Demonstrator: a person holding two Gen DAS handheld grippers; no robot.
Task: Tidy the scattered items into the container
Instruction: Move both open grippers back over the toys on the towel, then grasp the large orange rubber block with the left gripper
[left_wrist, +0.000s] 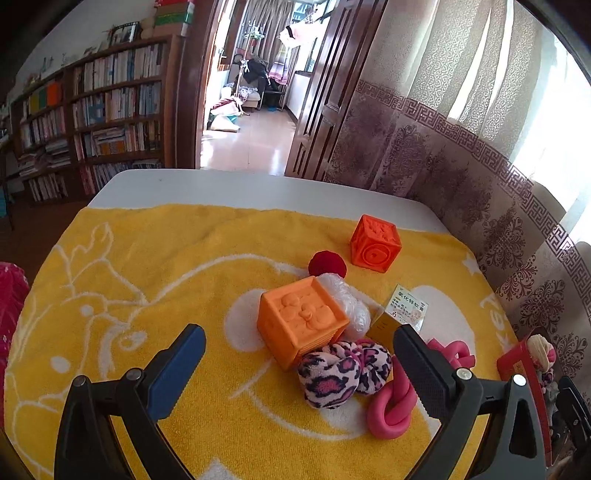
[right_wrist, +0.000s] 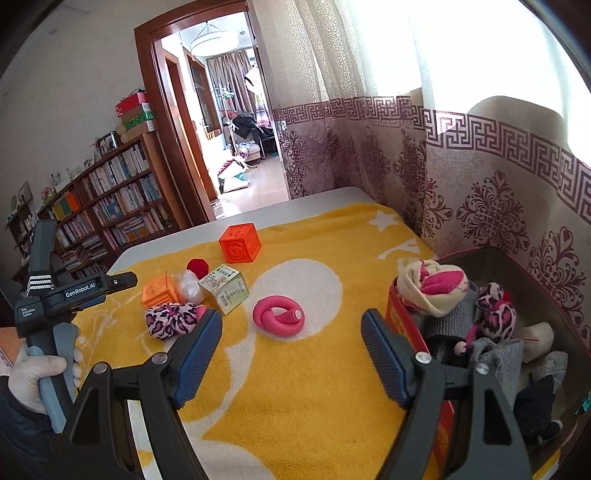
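Both sets of jaws stand wide apart and empty. Between the left gripper (left_wrist: 299, 369) jaws, just ahead, lies the leopard sock roll (left_wrist: 341, 373), touching the orange cube (left_wrist: 303, 319); the pink foam knot (left_wrist: 391, 406) sits against the right-hand jaw. Ahead of the right gripper (right_wrist: 291, 354) jaws lies the pink foam ring (right_wrist: 279, 312); the container (right_wrist: 413, 328), already part-filled, flanks the right-hand jaw. Step in hand: choosing a pick. Next move likely calls for lowering, then closing on one soft item.

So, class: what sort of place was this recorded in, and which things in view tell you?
Most likely a lived-in home, perhaps a study: a packed bookshelf lines one wall, patterned curtains cover the window, and a doorway opens onto another room.
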